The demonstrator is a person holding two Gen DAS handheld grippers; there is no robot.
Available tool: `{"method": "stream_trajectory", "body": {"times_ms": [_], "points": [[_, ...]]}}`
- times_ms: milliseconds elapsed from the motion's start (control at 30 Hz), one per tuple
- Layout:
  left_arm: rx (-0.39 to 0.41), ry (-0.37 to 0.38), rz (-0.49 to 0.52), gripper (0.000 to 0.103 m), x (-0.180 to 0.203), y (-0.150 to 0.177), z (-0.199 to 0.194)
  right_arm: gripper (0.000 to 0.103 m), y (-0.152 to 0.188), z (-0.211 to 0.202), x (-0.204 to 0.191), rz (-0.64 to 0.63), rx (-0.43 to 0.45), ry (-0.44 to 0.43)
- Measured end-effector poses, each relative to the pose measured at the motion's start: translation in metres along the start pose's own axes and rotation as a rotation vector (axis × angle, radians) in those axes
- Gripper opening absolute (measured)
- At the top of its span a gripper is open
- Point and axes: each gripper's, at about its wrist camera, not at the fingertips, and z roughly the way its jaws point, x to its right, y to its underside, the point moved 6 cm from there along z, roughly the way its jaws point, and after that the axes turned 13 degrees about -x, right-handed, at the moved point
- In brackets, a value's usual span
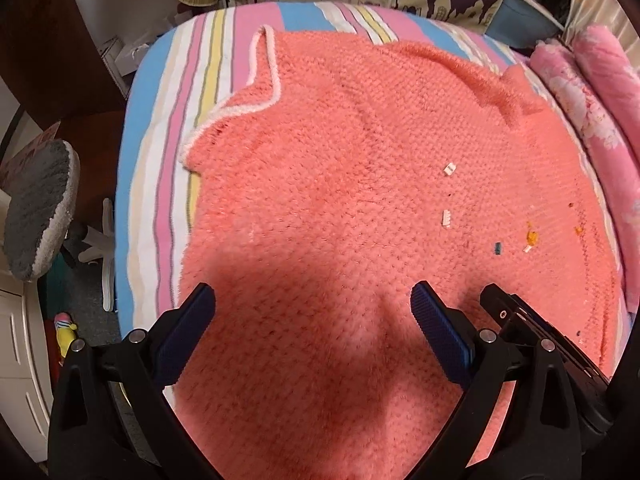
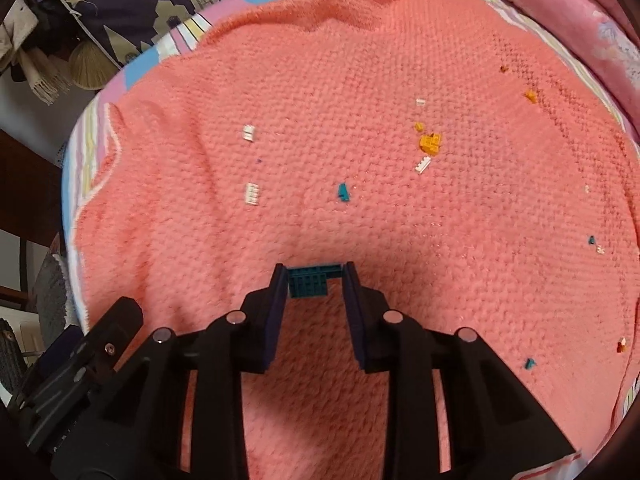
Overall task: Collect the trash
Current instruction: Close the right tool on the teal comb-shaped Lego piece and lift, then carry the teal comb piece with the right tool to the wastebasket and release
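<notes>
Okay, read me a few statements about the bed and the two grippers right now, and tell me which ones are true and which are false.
1. The right gripper is clamped on a teal brick piece. True.
2. The left gripper holds a white brick. False: its jaws stand wide apart with nothing between them.
3. Small bricks lie scattered on a coral knitted blanket. True.
4. The orange brick cluster sits on the floor. False: it rests on the blanket.
5. The blanket covers a plain grey sheet. False: the striped sheet under it is pink, blue, white and yellow.
</notes>
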Motion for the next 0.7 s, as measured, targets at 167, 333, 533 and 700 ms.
{"method": "stream_trajectory", "body": {"times_ms": [167,333,533,700], "points": [[0.046,0.029,-0.047,0.096,-0.023,0.011,-0.033,0.027,0.014,-0.030,-0.024,-0.041,0.040,-0.006],[0.099,0.034,-0.116,0.096,-0.067,0.027,-0.069,0.027,0.037,-0.060,-0.070,-0.117,0.082,-0.035],[0.159,0.006,-0.243,0.096,-0.146,0.062,-0.107,0.027,0.083,-0.078,-0.142,-0.250,0.089,-0.088],[0.172,-0.051,-0.371,0.096,-0.224,0.110,-0.127,0.027,0.134,-0.074,-0.201,-0.359,0.048,-0.139]]}}
